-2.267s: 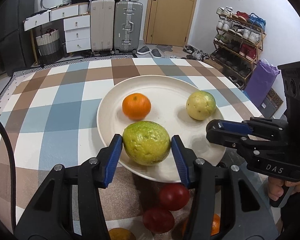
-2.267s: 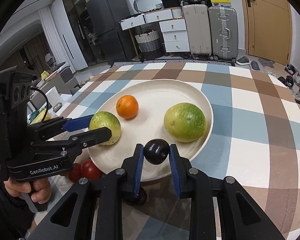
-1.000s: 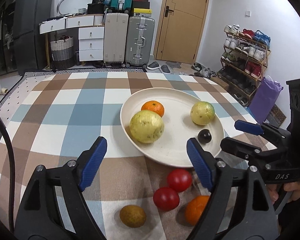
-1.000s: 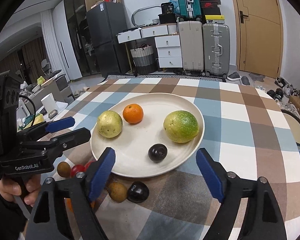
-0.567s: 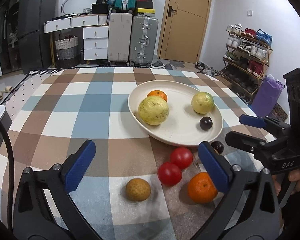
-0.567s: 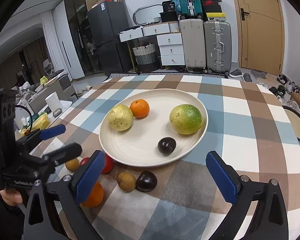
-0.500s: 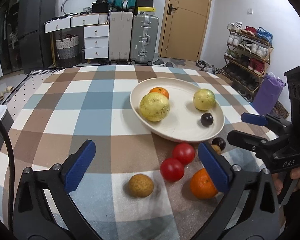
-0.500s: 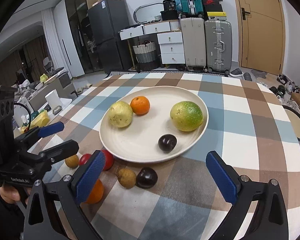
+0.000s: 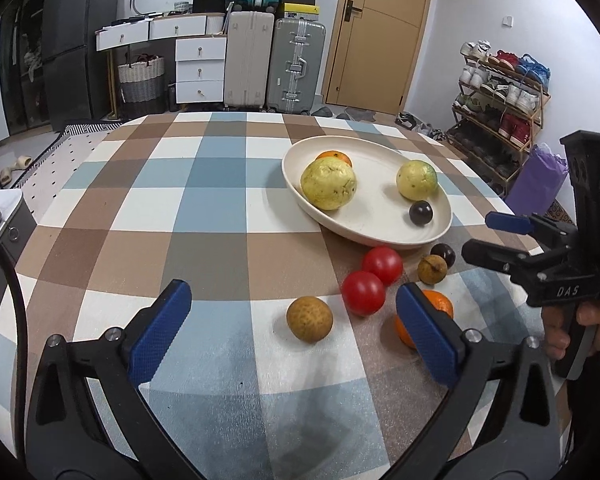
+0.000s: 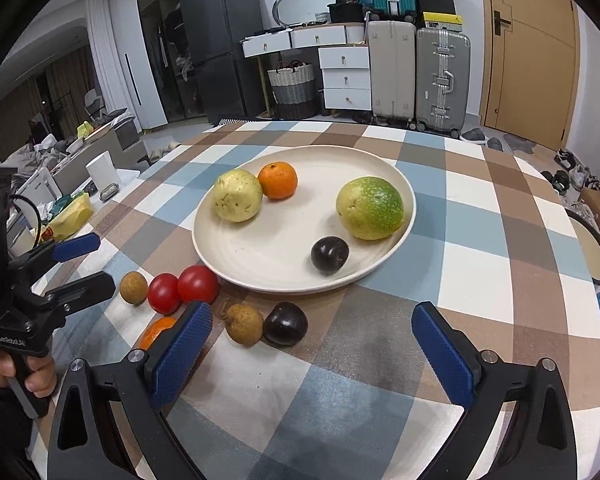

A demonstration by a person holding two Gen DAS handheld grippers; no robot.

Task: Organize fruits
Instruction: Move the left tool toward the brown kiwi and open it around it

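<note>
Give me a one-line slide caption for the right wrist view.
Open right gripper hovers over the checked table, facing a cream plate of four fruits, six more loose beside it.

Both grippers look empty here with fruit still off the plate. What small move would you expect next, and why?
Probably the right gripper drops onto the dark plum just ahead of it. Both grippers are open and empty, and the plate holds four fruits, with room left.
</note>
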